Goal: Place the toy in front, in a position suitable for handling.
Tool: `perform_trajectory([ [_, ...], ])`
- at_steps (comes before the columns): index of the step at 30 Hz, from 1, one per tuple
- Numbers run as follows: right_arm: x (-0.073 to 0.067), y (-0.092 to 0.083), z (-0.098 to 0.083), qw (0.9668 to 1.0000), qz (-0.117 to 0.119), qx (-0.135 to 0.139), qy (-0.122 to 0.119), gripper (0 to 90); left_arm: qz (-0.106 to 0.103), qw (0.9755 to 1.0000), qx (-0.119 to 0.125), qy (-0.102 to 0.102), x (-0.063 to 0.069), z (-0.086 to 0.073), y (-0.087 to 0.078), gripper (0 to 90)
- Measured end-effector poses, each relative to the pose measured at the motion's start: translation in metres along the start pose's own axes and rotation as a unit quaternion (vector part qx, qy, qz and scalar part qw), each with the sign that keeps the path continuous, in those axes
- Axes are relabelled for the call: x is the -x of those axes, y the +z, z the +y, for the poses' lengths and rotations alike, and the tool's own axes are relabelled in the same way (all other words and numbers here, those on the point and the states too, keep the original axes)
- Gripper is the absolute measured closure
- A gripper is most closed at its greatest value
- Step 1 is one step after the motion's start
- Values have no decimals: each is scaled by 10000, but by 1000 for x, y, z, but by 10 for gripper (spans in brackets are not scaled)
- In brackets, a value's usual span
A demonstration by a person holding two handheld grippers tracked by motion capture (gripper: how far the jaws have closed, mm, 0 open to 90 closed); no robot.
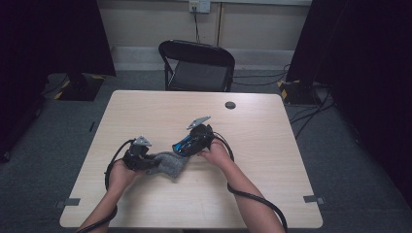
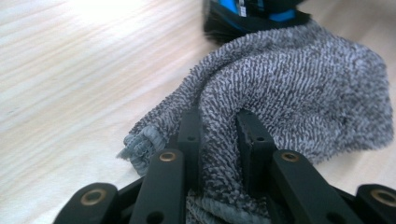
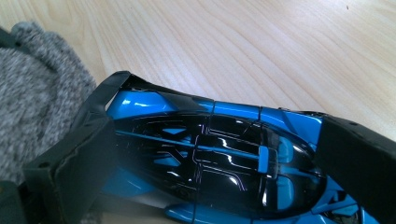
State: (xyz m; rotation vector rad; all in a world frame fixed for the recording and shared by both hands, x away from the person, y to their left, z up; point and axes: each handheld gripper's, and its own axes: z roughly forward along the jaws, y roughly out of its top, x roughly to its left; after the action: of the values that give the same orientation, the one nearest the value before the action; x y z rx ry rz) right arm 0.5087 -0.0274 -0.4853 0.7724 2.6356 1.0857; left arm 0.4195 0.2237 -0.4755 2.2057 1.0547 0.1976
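High view: you have both grippers meeting near the middle of the wooden table (image 1: 272,145). Your left gripper (image 1: 148,162) clamps the near end of a grey sock (image 1: 170,164), and your right gripper (image 1: 187,144) carries a blue and black toy car (image 1: 186,144) whose end touches the sock's far end. A black chair (image 1: 197,65) stands beyond the table, well apart from the work.

Left gripper view: your left gripper (image 2: 219,128) has its jaws closed on a fold of the sock (image 2: 299,88), with fabric bunched between them near the ribbed cuff. The car (image 2: 252,11) sits at the top edge, pressing on the sock. If you pull away now, I judge the thin fold could slide out of the pinch, because only a ridge of cloth is caught.

Right gripper view: your right gripper (image 3: 224,154) grips the car (image 3: 210,158) across its length, a jaw at each end. The glossy body is a risk: pushed against the soft sock (image 3: 37,88), the car could twist or pop free. The opening may also be closed, so it may snag.
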Motion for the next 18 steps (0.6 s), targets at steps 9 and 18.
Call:
perform_trajectory([
  [9,0,0,1,10000,24,-53,23,0,295,9995,46,-114,-15,5,2,735],
  [18,1,1,3,10000,32,-87,-10,0,554,9983,30,-173,-27,10,2,733],
])
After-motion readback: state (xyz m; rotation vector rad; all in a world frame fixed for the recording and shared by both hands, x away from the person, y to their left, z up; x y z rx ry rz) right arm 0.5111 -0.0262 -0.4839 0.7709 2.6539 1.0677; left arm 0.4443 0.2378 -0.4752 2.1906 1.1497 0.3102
